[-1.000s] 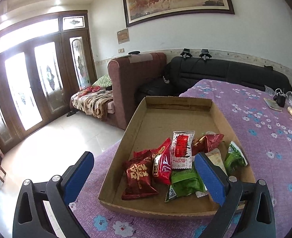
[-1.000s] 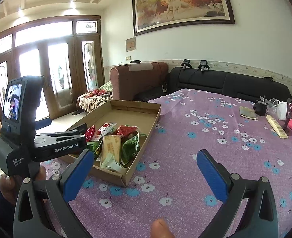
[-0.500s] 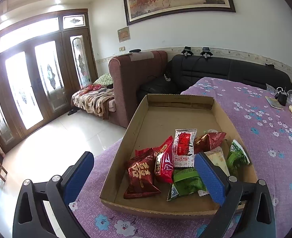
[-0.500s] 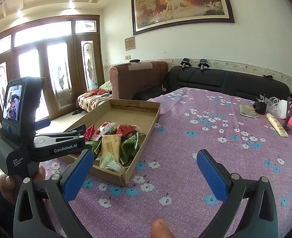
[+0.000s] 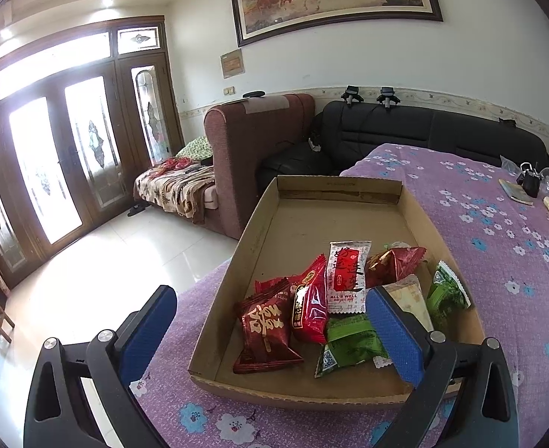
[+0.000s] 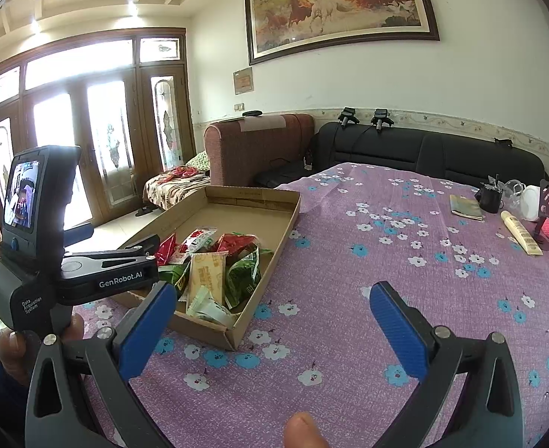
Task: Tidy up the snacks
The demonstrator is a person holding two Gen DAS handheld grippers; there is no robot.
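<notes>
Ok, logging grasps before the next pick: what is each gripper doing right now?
Left gripper: open, holding nothing, above the cardboard tray.
Right gripper: open, empty, over the tablecloth.

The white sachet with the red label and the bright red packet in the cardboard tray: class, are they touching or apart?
Touching. In the left wrist view the white sachet lies overlapping the bright red packet's upper edge, with no gap between them, inside the cardboard tray.

Both wrist views face the cardboard tray (image 5: pixel 259 224), left nearer.

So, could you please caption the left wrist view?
Open left gripper poised over snack packets piled in cardboard tray.
</notes>
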